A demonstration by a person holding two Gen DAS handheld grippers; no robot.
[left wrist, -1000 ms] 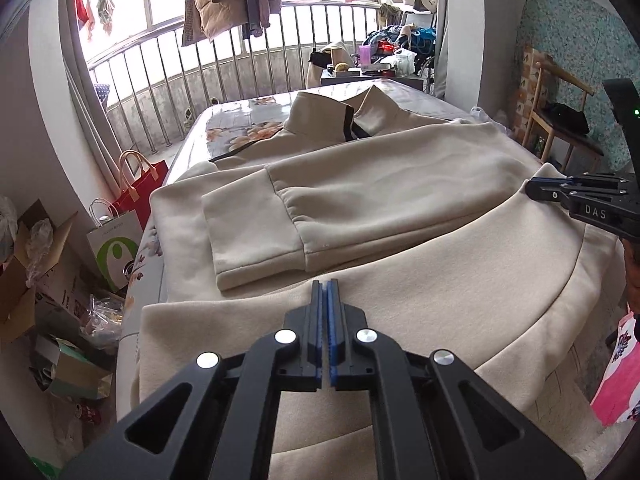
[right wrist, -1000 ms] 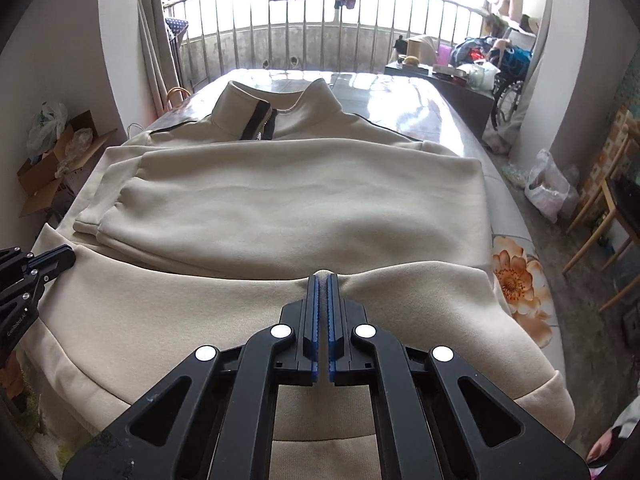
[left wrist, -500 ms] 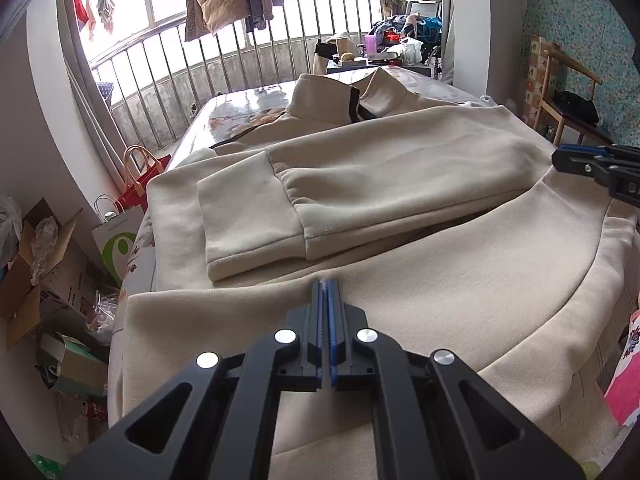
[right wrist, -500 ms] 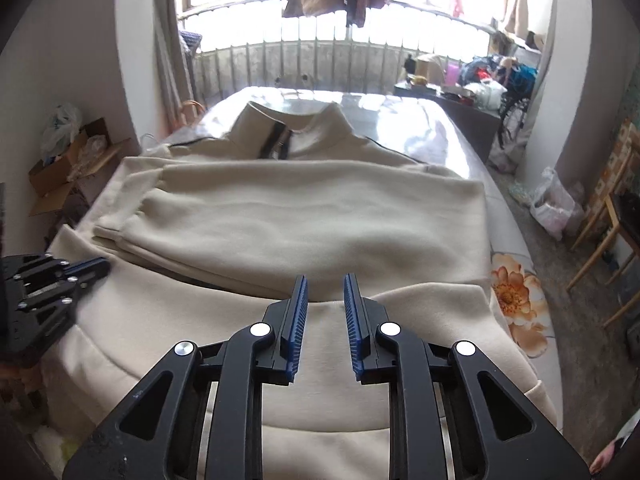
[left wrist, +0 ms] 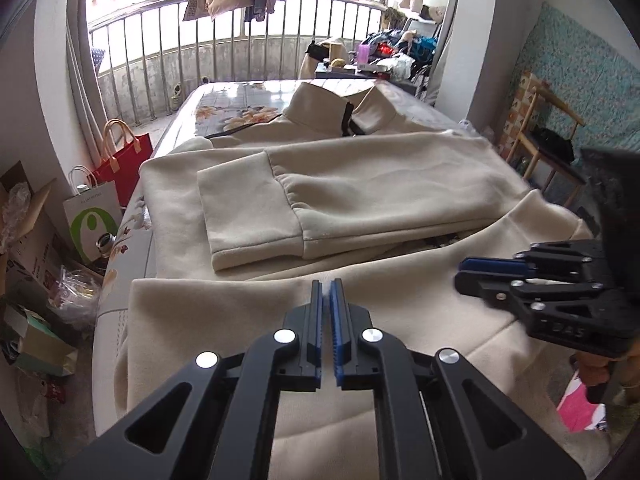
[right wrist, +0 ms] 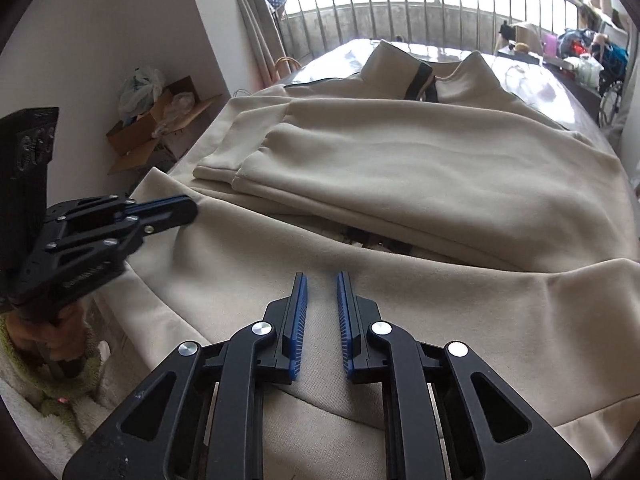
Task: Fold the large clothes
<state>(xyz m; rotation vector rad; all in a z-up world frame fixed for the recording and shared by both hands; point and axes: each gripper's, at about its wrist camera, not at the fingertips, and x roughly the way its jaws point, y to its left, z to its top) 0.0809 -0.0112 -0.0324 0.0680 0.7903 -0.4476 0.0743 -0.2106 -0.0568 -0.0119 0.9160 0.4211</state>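
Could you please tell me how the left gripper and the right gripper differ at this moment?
Opening: the left gripper has its jaws almost together, while the right gripper has its jaws clearly apart, though they have just been closing.
Contents: a sliver of pale cloth shows between the left gripper's tips; the right gripper has nothing pinched, only fabric lying beneath.
Both are black with blue pads and angle down over the cream sweatshirt.

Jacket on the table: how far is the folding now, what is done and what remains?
Done: both sleeves lie folded across the jacket. In hand: the left gripper pinches cloth of the lower part; the right gripper stands open above it, jaws just closing, nothing pinched. Left, probably: fold the lower part up over the sleeves.
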